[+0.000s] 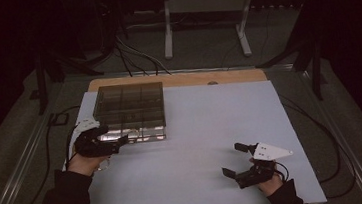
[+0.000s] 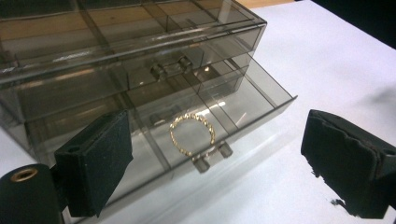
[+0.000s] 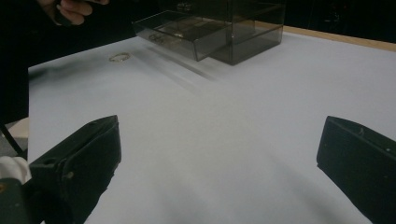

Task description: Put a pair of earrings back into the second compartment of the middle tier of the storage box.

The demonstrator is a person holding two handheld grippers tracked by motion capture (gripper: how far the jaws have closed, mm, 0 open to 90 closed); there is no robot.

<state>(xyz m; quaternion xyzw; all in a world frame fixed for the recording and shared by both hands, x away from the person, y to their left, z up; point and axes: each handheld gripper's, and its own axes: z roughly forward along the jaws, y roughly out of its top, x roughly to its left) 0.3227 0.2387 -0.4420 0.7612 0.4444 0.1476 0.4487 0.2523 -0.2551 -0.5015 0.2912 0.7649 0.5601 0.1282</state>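
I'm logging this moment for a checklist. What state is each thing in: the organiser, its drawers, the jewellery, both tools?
Smoked clear plastic drawer organiser: upright on the white table.
Bottom drawer: pulled open.
Upper drawer: pushed in.
Gold beaded ring-shaped bracelet: lying flat inside the open drawer, untouched.
Second small ring-shaped piece: lying on the table outside the drawer.
Left tool: open, nothing between its jaws.
Right tool: open, empty, over the table.

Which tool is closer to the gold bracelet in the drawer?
The left tool, right before the open drawer holding the gold bracelet. The right tool is far across the table.
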